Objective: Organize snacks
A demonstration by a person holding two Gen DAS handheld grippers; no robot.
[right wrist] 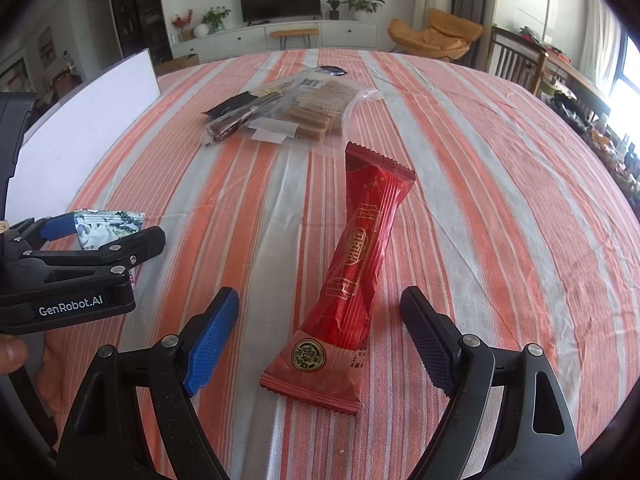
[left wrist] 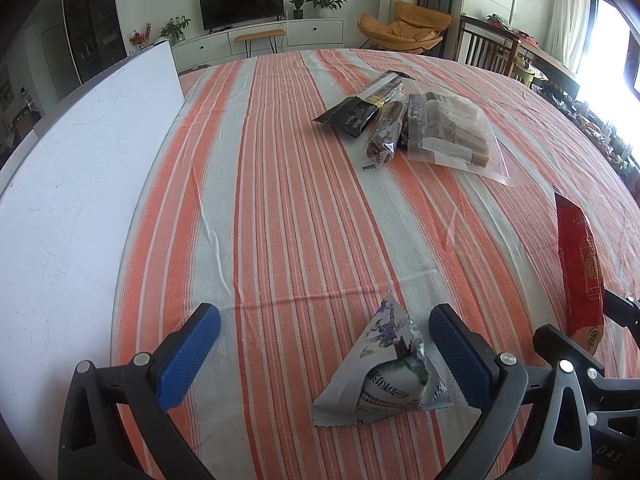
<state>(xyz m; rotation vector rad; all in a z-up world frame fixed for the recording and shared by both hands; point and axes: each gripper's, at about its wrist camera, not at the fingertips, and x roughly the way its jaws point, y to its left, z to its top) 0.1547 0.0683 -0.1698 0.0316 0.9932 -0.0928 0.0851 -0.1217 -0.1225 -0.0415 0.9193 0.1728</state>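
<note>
Red snack bar and floral pouch lie apart (others heaped farther back).

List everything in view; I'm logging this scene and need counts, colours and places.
Floral snack packet: 1, white with purple-green print, between the left gripper's open fingers.
Red snack bar: 1, red with gold print, between the right gripper's open fingers.
Clear bag of brown bars: 1, far pile.
Brown wrapped bar: 1, far pile, beside the clear bag.
Black packet: 1, far pile's left.
Tablecloth: 1, orange-white striped.
White board: 1, left of the cloth.
Left gripper: 1, black, blue pads, open.
Right gripper: 1, same, open.
</note>
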